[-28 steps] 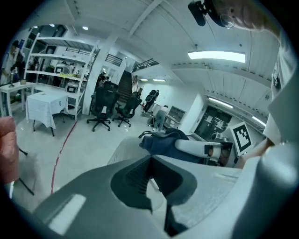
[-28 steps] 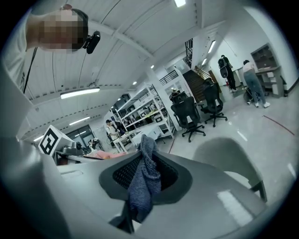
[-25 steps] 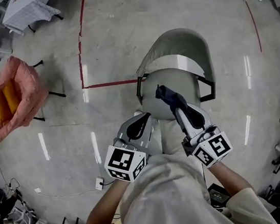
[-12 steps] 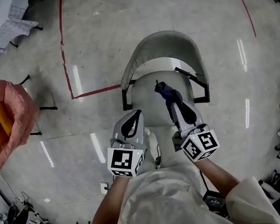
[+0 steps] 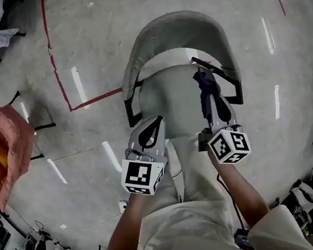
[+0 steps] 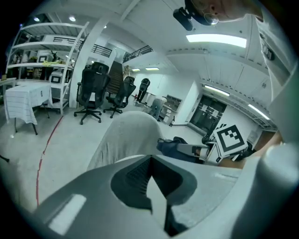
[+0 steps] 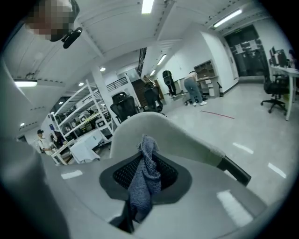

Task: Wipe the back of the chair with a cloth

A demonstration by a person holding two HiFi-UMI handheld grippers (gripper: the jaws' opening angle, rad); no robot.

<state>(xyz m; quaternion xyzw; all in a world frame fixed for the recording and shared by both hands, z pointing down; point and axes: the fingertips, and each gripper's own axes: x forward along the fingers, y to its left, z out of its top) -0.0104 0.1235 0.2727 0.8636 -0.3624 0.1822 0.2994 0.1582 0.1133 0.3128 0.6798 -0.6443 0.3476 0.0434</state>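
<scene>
Polished concrete floor (image 5: 101, 19) spreads bare around the grey chair (image 5: 173, 99), with a red tape line (image 5: 54, 61) at the upper left of the head view and a pink fabric bin (image 5: 0, 146) at the far left edge, well apart. At centre right of the frame, the right gripper (image 5: 213, 99) is clamped on a dark blue cloth (image 5: 202, 83). The cloth's loose end sticks out past the jaw tips, likely so fabric rather than plastic meets the curved backrest (image 5: 172, 30). It hangs over the seat beside the black armrest (image 5: 217, 68), short of the backrest. The left gripper (image 5: 150, 132) sits at the seat's near edge, jaws pressed together on nothing, seemingly just kept out of the way. Open room lies along the backrest's inner face; the armrest bar is the edge to mind.
</scene>
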